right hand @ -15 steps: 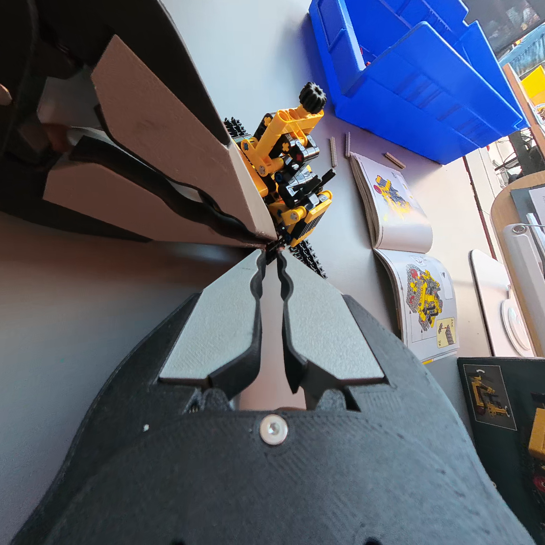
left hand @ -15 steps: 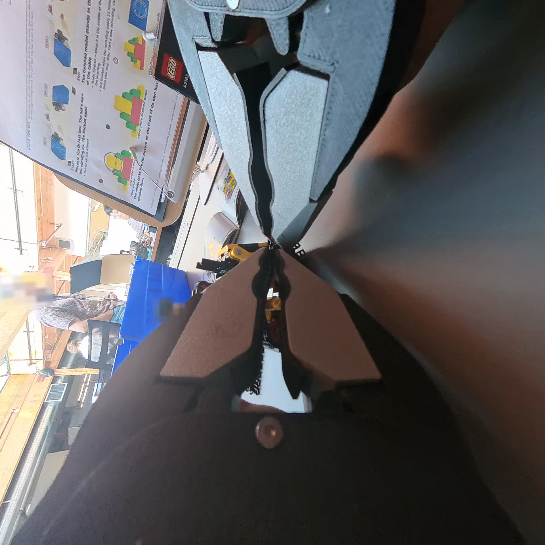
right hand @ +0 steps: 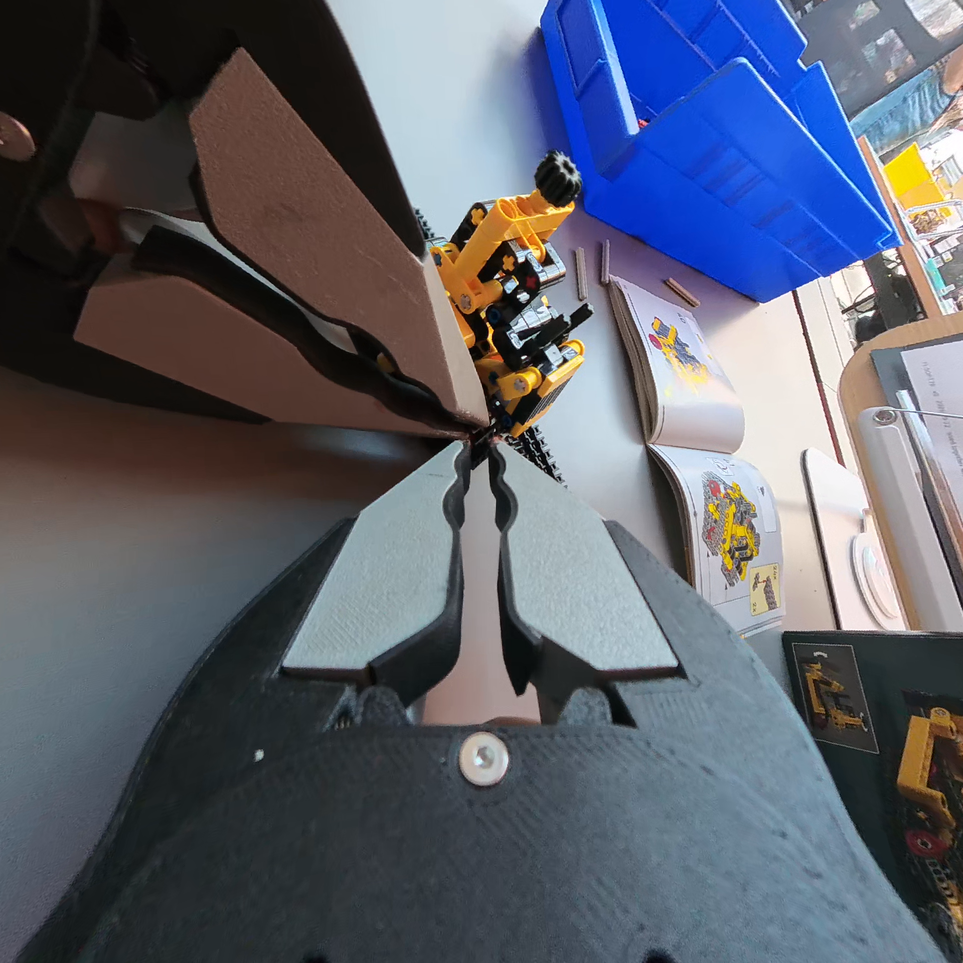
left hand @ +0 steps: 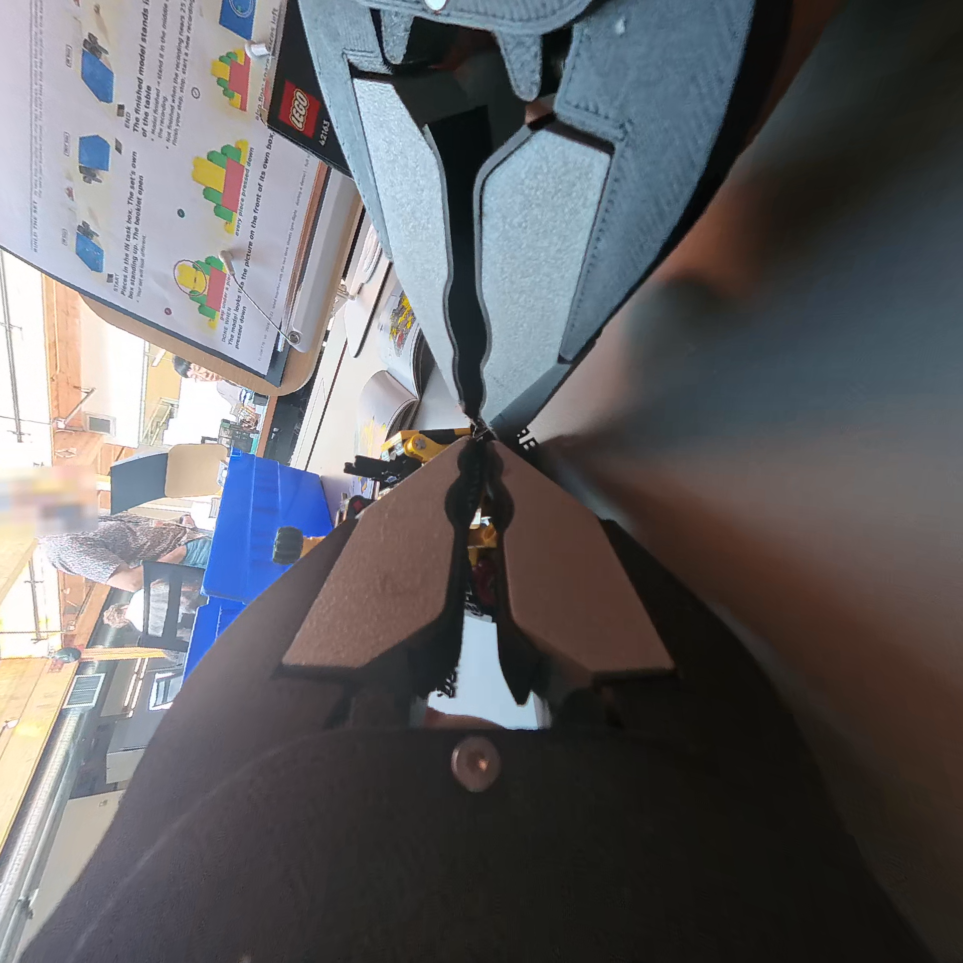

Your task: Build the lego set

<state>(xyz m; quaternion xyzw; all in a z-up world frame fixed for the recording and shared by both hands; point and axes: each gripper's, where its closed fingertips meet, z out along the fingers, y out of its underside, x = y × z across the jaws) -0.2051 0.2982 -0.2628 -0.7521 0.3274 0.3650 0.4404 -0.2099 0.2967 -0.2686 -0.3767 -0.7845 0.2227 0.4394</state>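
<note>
A yellow and black lego model [right hand: 513, 312] with a black gear on top stands on the grey table [right hand: 156, 599]. My left gripper [right hand: 473, 426], with brown pads, comes in from the upper left and is shut at the model's lower corner, on its black track as far as I can tell. My right gripper [right hand: 482, 449], with grey pads, meets it tip to tip and is shut on a small black piece at that corner. In the left wrist view my left gripper [left hand: 477, 445] faces the right gripper [left hand: 475, 419]. The model [left hand: 417, 448] is mostly hidden behind them.
Blue bins [right hand: 729, 172] stand behind the model. An open instruction booklet [right hand: 719, 521] lies to its right, with several short brown axles [right hand: 580, 266] beside it. The set's dark box [right hand: 886, 755] is at the lower right. A clipboard with a printed sheet [left hand: 156, 156] stands nearby. Only a small space, under 4 cm, lies between the two pairs of fingers.
Almost nothing. Both grippers stay tip to tip at the model's corner, with only a slight shift of the views.
</note>
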